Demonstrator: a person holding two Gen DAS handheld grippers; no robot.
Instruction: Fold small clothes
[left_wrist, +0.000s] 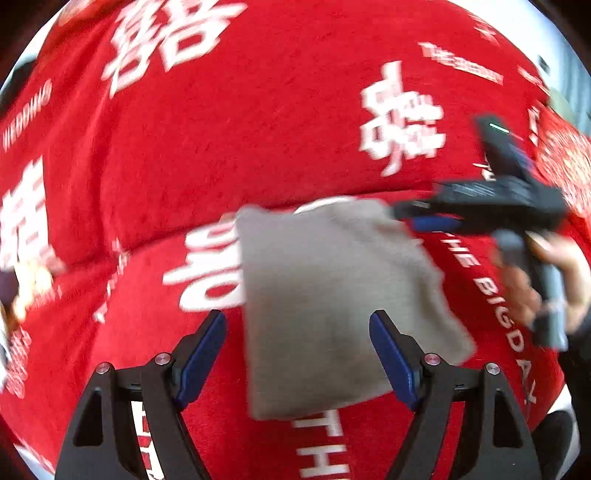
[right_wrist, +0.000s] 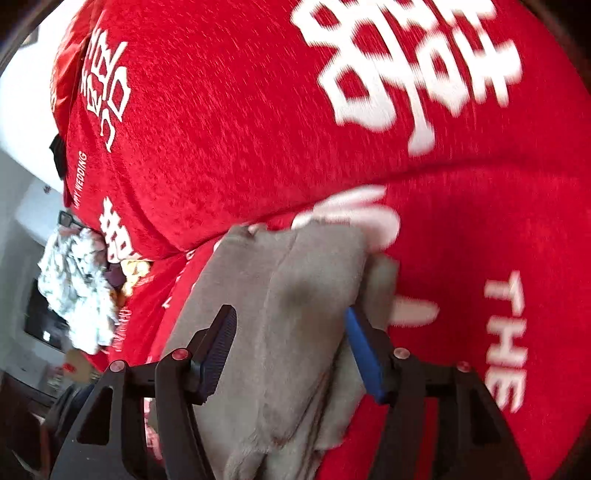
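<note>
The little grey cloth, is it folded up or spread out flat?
Folded. The small grey cloth lies as a compact rectangle on the red printed blanket, and the right wrist view shows layers overlapping.

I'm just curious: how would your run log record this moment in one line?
step: folding | item: grey cloth on red blanket | left claw: open | right claw: open, cloth between fingers

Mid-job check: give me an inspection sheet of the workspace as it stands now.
Surface: red blanket with white lettering, creased.
Job's things: grey garment, folded, lying on the blanket.
Clutter: crumpled white patterned cloth at the blanket's edge.
Grippers: left gripper open, over the garment's near edge; right gripper open, garment between its fingers.
Cables: nothing seen.
Surroundings: blurred; white furniture, dark opening.
</note>
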